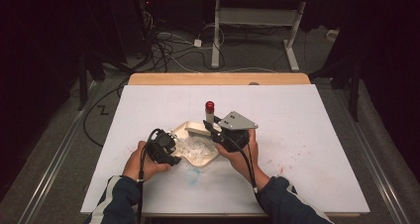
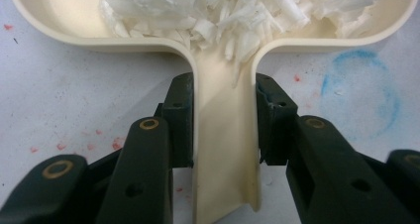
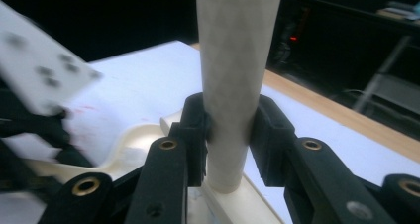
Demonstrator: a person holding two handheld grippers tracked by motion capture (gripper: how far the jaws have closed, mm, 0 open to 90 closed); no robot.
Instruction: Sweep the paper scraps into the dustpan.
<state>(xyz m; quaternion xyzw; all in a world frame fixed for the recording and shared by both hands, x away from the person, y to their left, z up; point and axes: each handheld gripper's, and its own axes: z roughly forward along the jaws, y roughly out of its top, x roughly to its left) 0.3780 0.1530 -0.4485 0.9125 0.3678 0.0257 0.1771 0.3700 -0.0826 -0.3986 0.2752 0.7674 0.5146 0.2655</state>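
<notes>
**Both grippers clamped: tray handle on the left, bottle on the right**

A cream tray [image 2: 74, 33] with a long flat handle [image 2: 225, 149] sits on the white table cover [image 1: 307, 135], and everything here is placed against it. The tray's bowl holds a heap of white shredded pieces [image 2: 237, 11], some spilling down toward the neck of the handle. The left gripper [image 2: 224, 120] has its jaws pressed against both sides of the handle, pinching it just below where it joins the bowl. In the high view this gripper [image 1: 171, 147] sits at the tray's left side.

The right gripper [image 3: 229, 140] pinches a slim cream bottle [image 3: 233, 75] low on its body, held upright over the tray's rim. From above, the bottle's red cap [image 1: 210, 105] stands at the tray's far edge.

A faint blue ring stain [image 2: 359, 92] marks the cover just beside the handle, and red specks [image 2: 62, 145] lie on its other side.
</notes>
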